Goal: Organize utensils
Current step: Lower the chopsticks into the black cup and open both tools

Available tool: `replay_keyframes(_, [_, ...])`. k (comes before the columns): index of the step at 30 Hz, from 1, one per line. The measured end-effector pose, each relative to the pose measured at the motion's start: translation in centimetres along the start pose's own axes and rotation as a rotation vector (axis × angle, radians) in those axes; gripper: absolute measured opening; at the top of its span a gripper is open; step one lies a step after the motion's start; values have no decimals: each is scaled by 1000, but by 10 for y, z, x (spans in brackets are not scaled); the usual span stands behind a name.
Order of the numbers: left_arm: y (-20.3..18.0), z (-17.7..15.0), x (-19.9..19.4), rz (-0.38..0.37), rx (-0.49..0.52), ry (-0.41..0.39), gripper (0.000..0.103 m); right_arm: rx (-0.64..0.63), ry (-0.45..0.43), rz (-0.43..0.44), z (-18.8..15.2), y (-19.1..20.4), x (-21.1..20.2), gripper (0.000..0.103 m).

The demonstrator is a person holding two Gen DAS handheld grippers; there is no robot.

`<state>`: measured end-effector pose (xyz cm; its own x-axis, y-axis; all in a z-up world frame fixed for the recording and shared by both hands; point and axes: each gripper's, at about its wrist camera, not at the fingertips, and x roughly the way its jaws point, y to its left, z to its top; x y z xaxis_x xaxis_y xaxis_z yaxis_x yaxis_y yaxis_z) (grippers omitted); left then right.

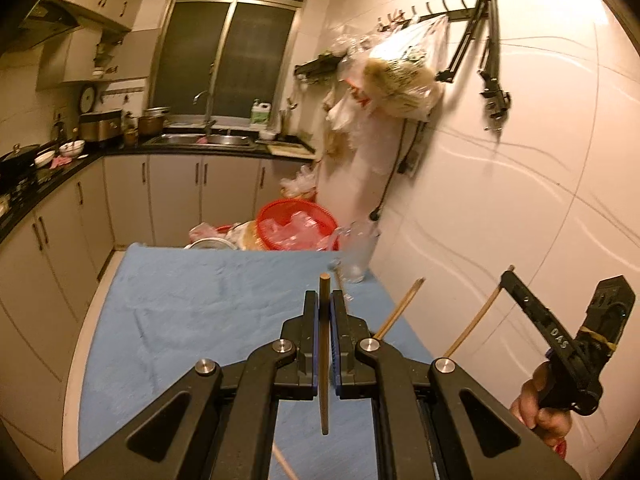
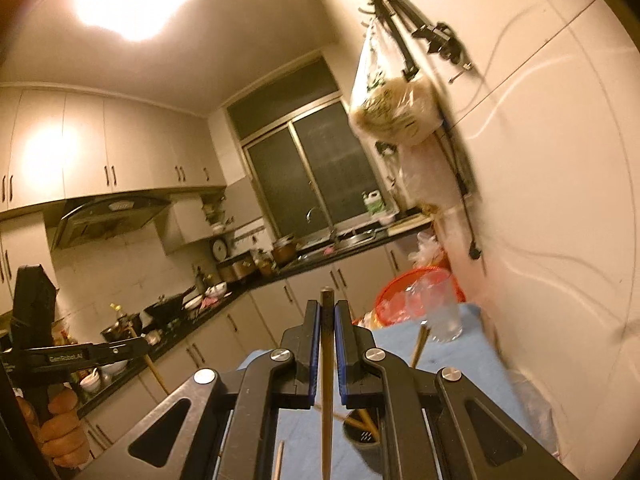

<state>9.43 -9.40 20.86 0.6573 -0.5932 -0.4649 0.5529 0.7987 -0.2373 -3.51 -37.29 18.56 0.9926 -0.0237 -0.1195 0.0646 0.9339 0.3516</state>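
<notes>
My left gripper [image 1: 325, 300] is shut on a wooden chopstick [image 1: 324, 360] that stands upright between its pads, above the blue cloth [image 1: 180, 300]. My right gripper [image 2: 328, 308] is likewise shut on a darker chopstick [image 2: 327, 392]. Each gripper shows in the other's view, held by a hand: the right gripper [image 1: 509, 277] with its thin stick [image 1: 476, 320], the left gripper [image 2: 141, 345] with its stick [image 2: 156, 372]. Below the right gripper a dark holder [image 2: 362, 440] contains several chopsticks. One more chopstick [image 1: 400, 308] pokes up beside the left gripper.
A clear glass cup [image 1: 358, 254] stands at the cloth's far right corner, by the white wall. A red basket [image 1: 296, 224] with plastic bags sits behind the table. A loose chopstick [image 1: 285, 465] lies on the cloth. Kitchen counters and a sink [image 1: 204, 140] run along the far side.
</notes>
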Motion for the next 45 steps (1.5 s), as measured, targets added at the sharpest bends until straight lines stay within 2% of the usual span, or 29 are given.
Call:
replay_keyframes(8, [-28,29,18,-50,0,-40,5,19,-44,-34,27,-17,11,8])
replay_keyframes(12, [-37,39,34,-42,-12,-67,6,29,-58,-51,35,-21,25,8])
replay_keyframes(17, [-41,43,65,-26,-39,-60,6,11,-53,-79,35,-23,45,8])
replay_keyframes(24, [-34,32,106,-7,-63,0,6,-19,-24,-115,21,-29,70,8])
replay_keyframes(29, [-31,19,125,13,-62,32,6,-13,28,-129,6,-38,87,8])
replay_keyframes(34, [-33,3,139,20,-40,63,6,4,92,-133,-14,-45,98,8])
replay_keyframes(45, [-35,-23,156,47,6,116,6,41,169,-139,-41,-59,103,8])
